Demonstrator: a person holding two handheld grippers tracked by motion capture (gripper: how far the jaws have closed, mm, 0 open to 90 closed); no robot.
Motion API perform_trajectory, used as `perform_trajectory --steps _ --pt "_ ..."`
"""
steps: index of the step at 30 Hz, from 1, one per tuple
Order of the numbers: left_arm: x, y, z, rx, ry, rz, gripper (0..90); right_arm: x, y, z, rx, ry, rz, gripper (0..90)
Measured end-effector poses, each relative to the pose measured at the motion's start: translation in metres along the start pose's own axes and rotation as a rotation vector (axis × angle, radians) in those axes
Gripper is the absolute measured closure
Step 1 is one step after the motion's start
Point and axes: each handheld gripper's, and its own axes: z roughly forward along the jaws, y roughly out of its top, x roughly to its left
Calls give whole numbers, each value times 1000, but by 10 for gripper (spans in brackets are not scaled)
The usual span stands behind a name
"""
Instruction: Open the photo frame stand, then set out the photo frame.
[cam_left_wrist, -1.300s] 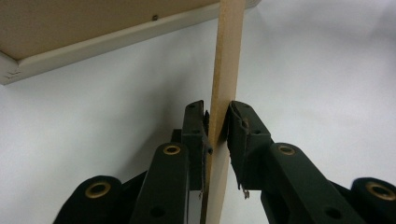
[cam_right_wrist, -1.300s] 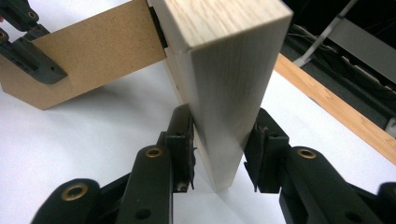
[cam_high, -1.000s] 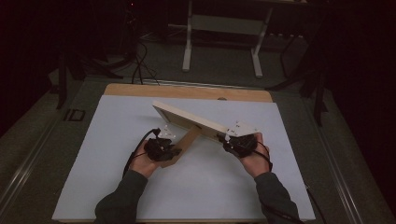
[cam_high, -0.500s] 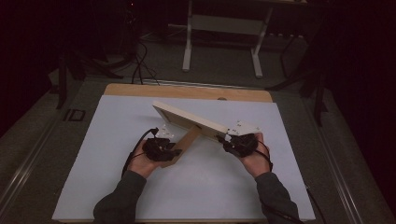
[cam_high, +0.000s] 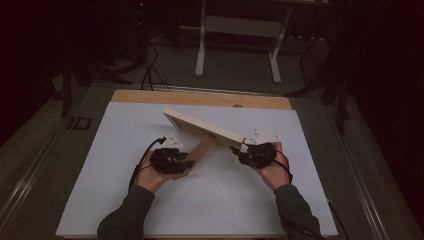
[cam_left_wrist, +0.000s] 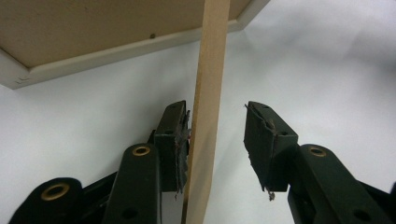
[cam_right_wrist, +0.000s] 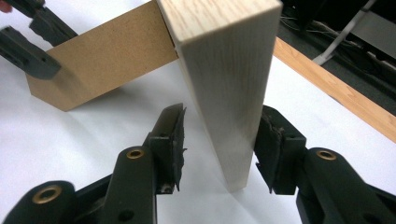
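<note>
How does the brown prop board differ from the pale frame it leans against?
The prop is thin, plain brown board; the frame is thicker pale wood with visible grain. The prop slants from the table up to the frame's back; the frame stands on its long edge, tilted. The prop sits between the left gripper fingers, the frame's end between the right gripper fingers. Both rest on the table.

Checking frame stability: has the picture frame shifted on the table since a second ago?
No. The frame sits at the same spot against the table's wooden edge, propped on its stand.
</note>
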Motion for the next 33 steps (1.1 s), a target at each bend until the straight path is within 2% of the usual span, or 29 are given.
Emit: perform_trajectory --steps 5,10,12,23,24,27,33 --pt "0 1 -8 -32 -14 -19 589 0 0 0 -2 1 4 532" --pt "-2 1 -11 -43 -7 -18 585 -1 -1 0 8 9 7 524" --pt "-2 1 -12 -56 -21 -26 587 -2 -1 0 10 11 7 522" --pt "-1 5 -21 -97 -19 -46 586 -3 -3 0 19 18 11 511" --pt "-1 6 -24 -113 -22 -60 588 -4 -4 0 23 22 12 509" --pt "0 8 -27 -120 -25 -75 594 -4 -5 0 24 24 15 508" --pt "0 14 -33 -143 -25 -87 597 -5 -7 -2 33 30 19 505"
